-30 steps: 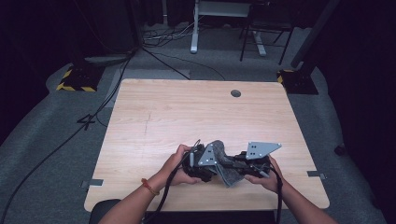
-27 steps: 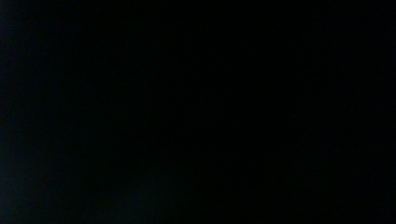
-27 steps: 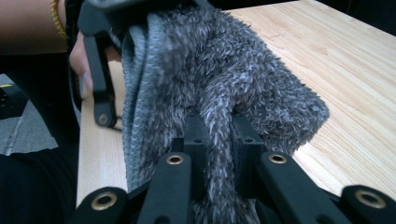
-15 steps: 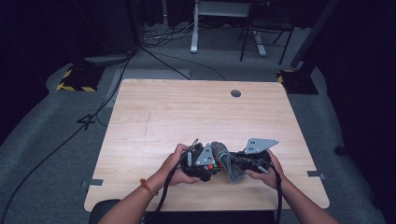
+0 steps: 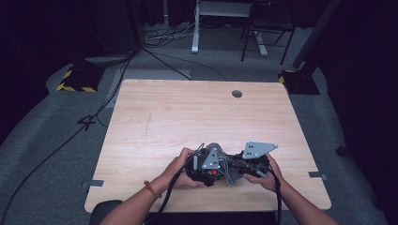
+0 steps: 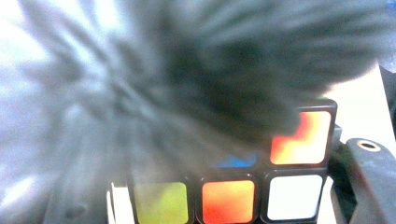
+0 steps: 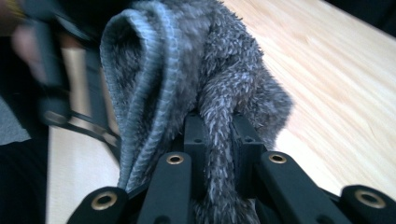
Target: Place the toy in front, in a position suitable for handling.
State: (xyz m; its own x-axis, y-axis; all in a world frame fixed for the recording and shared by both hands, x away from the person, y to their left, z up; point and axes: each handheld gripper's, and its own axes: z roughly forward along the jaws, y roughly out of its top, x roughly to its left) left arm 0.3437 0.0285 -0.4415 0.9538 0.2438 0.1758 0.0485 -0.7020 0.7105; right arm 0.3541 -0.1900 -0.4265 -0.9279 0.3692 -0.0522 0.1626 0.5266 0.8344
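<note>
Right gripper (image 7: 217,135) fingers clamped on grey fuzzy cloth (image 7: 187,70), lower centre of high view. Left gripper (image 5: 202,167) finger state cannot be told; Rubik's cube (image 6: 261,186) seen close before it, partly covered by cloth. Both located at tabletop (image 5: 187,117) near edge.

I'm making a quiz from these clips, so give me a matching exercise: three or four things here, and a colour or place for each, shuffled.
Things:
1. cloth
2. puzzle cube
3. table
4. right gripper

Descriptions:
A. light wood
B. clamped on a fold of cloth
C. grey and fuzzy
D. orange, white and green stickers

Pairs: 1-C, 2-D, 3-A, 4-B
</note>
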